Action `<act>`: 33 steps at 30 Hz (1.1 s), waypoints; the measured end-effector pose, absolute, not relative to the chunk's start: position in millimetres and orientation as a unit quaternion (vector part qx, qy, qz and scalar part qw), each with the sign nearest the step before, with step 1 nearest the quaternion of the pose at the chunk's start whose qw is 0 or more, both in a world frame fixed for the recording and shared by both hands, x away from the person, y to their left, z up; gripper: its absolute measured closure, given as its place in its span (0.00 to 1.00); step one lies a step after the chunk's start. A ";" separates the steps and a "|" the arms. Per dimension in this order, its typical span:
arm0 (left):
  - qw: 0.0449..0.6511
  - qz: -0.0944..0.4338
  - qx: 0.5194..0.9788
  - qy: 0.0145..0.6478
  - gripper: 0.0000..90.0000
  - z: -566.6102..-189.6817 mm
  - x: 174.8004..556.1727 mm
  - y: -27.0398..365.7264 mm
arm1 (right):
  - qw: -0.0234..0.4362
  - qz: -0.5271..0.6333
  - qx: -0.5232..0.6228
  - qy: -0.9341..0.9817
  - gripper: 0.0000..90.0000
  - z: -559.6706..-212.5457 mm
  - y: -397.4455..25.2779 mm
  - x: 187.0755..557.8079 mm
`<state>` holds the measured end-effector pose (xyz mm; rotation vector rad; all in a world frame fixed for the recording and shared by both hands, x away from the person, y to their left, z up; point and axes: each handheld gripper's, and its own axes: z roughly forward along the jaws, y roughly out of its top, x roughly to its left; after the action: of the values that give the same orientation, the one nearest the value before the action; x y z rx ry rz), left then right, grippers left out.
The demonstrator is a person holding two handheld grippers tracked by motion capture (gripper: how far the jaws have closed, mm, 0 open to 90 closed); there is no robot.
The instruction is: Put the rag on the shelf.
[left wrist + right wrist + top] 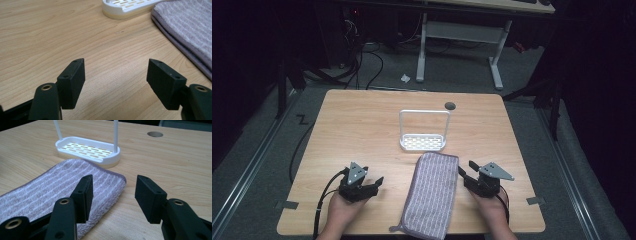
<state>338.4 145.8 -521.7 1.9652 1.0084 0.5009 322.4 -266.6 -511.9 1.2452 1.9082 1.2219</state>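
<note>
A folded purple-grey striped towel (429, 195) lies flat near the table's front edge, between both hands. Behind it stands a white rack (423, 143) with a slotted base and a tall hoop rail. My left gripper (373, 184) rests low at the towel's left, open, nothing between its jaws; in its own view the left gripper (116, 67) hovers over bare wood with the towel (186, 27) at the right. My right gripper (466, 170) is open at the towel's right edge. In its view the right gripper (113, 185) sits by the towel's (62, 187) far corner, the rack (87, 150) beyond.
The wooden table (362, 130) has a round cable hole (450, 105) at the back centre. Tape marks sit at its front corners. Beyond it are a white-legged desk (462, 35) and cables on a dark floor.
</note>
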 end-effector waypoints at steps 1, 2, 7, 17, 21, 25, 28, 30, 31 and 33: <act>0.427 0.198 0.784 0.404 0.35 -521.3 338.3 146.3 | 0.274 0.454 0.463 0.710 0.55 -512.0 -266.6 322.2; 0.433 0.192 0.780 0.408 0.35 -520.6 338.4 146.9 | 0.274 0.454 0.464 0.710 0.55 -512.2 -266.5 322.1; 0.444 0.186 0.774 0.411 0.39 -520.1 339.1 147.5 | 0.272 0.452 0.465 0.711 0.56 -513.4 -265.0 322.2; 0.461 0.167 0.767 0.415 0.48 -518.2 336.0 141.0 | 0.273 0.453 0.461 0.712 0.57 -513.1 -263.2 322.4; 0.465 0.149 0.774 0.403 0.57 -517.8 336.5 129.0 | 0.272 0.456 0.464 0.710 0.57 -512.6 -264.0 322.3; 0.460 0.130 0.788 0.388 0.84 -514.2 338.5 107.3 | 0.272 0.457 0.464 0.709 0.56 -511.9 -263.6 320.8; 0.462 0.113 0.794 0.380 0.96 -508.7 343.0 88.5 | 0.270 0.457 0.462 0.710 0.56 -512.2 -262.6 320.4; 0.456 0.120 0.806 0.358 0.98 -505.1 345.3 70.6 | 0.267 0.457 0.463 0.711 0.56 -512.3 -262.0 320.5; 0.452 0.116 0.813 0.348 0.98 -503.8 347.5 59.0 | 0.266 0.458 0.462 0.712 0.56 -512.5 -261.4 320.6; 0.448 0.113 0.821 0.334 0.98 -503.8 349.5 42.5 | 0.268 0.459 0.456 0.714 0.58 -512.6 -259.6 320.5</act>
<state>349.5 42.5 -503.8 2.0323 0.8275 0.2800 320.5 -259.6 -512.6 1.2316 1.9255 1.2389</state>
